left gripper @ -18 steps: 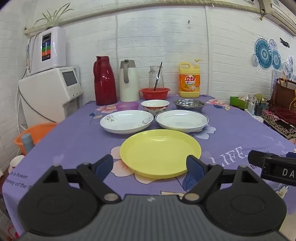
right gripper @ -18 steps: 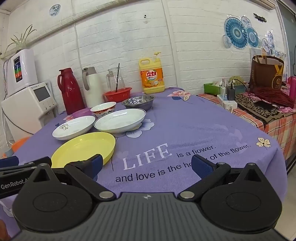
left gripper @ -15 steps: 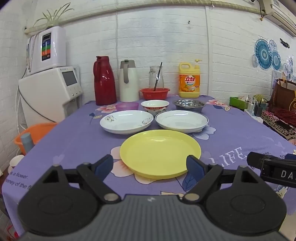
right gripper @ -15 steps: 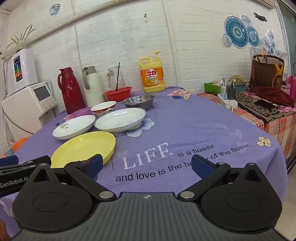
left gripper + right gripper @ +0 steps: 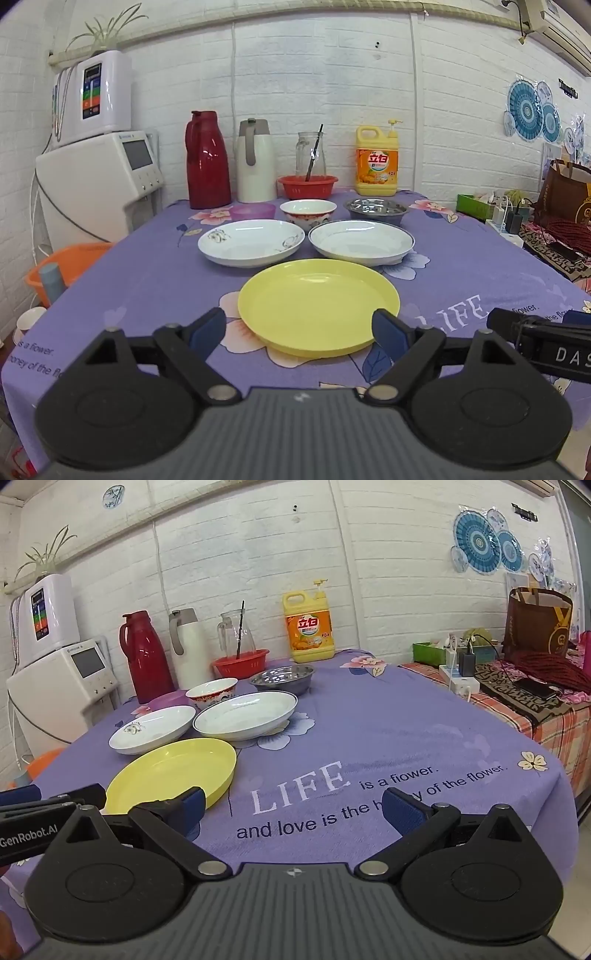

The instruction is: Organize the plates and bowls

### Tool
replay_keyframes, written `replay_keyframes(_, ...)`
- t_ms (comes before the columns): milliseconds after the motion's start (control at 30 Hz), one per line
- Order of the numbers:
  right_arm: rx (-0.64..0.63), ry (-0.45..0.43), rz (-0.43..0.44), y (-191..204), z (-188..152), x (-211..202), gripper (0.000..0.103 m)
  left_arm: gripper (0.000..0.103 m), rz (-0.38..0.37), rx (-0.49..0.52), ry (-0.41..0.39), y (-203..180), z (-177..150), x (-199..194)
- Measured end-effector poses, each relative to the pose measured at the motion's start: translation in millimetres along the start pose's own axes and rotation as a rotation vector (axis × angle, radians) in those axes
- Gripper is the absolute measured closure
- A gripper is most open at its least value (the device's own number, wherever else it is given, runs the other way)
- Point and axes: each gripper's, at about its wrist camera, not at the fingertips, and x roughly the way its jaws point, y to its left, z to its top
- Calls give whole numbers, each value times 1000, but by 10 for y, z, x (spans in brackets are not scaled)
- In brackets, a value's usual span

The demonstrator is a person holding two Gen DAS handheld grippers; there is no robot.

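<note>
Yellow plate (image 5: 318, 302) before left claw (image 5: 299, 330)

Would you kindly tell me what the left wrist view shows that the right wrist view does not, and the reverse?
Only the left wrist view shows the whole orange basin beside the table. Only the right wrist view shows the full tablecloth lettering and the phone on the checked side table. Both share the yellow plate, two white plates, patterned bowl, steel bowl and detergent bottle; both grippers are open.
</note>
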Motion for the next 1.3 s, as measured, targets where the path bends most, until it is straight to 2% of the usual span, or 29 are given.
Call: replay_keyframes(1300,-28,6,15,84,-34,12,0,18,-38,-7,-4,22,-37,7)
